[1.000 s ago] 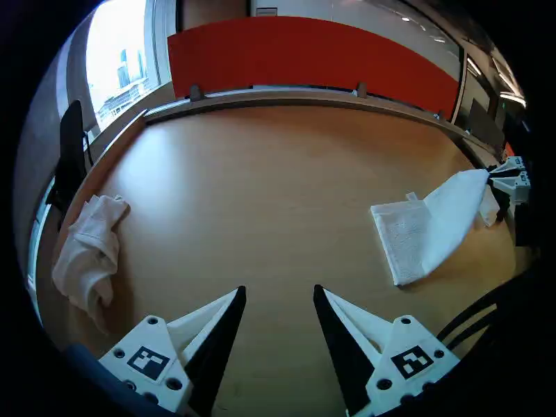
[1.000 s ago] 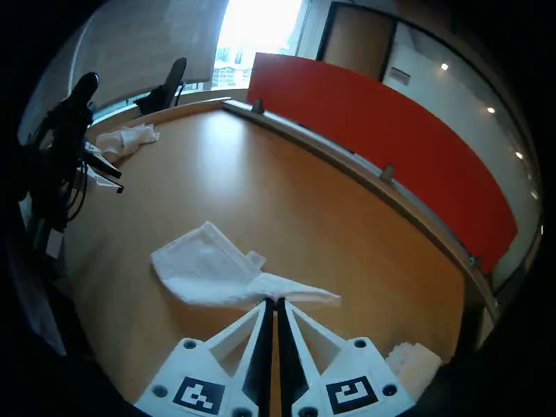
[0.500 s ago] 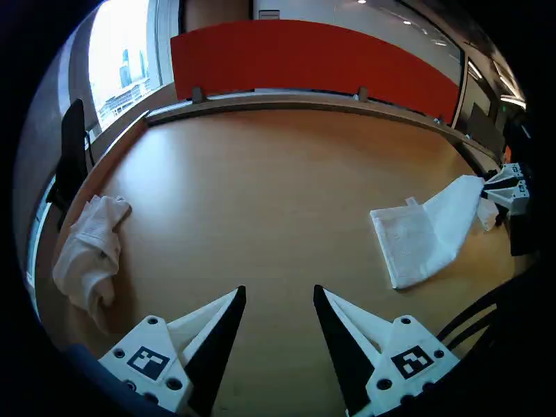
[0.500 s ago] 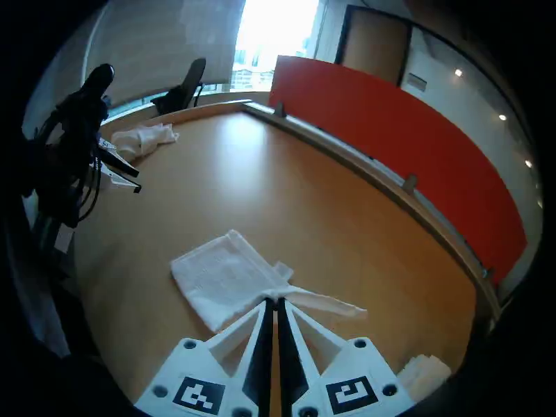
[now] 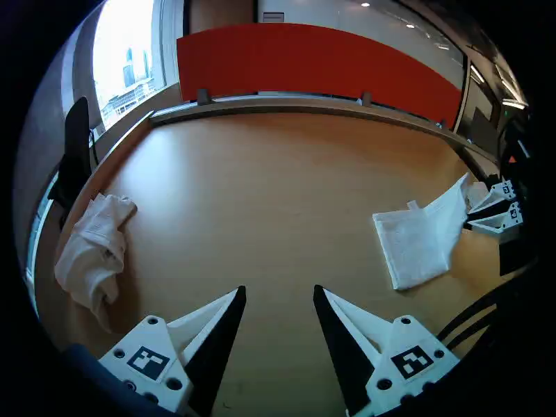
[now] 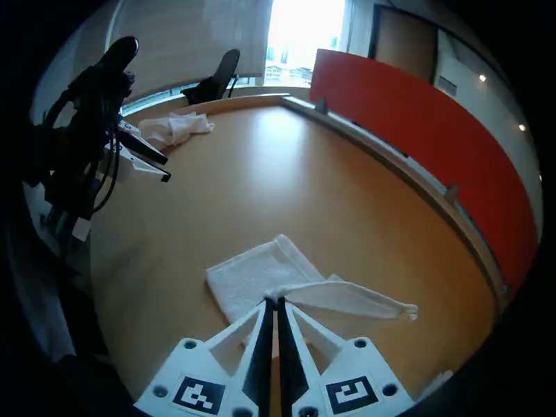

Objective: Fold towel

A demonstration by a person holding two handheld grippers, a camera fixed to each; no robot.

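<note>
Right gripper (image 6: 276, 301) pinches a lifted flap of towel (image 6: 254, 278); the rest lies flat on table (image 6: 278, 174). Left gripper (image 5: 278, 295), well apart from towel, jaws spread, empty. Risk: unpinned bottom layer drags, fold skews.

White towel (image 6: 254, 278), tan wood table (image 5: 278, 194), red partition (image 5: 313, 66)

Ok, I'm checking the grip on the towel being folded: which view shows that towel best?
The right gripper view: the towel lies close ahead, its lifted corner pinched in the right hand-held gripper. The left gripper view shows it farther off, at the side, one edge raised toward that gripper.
</note>
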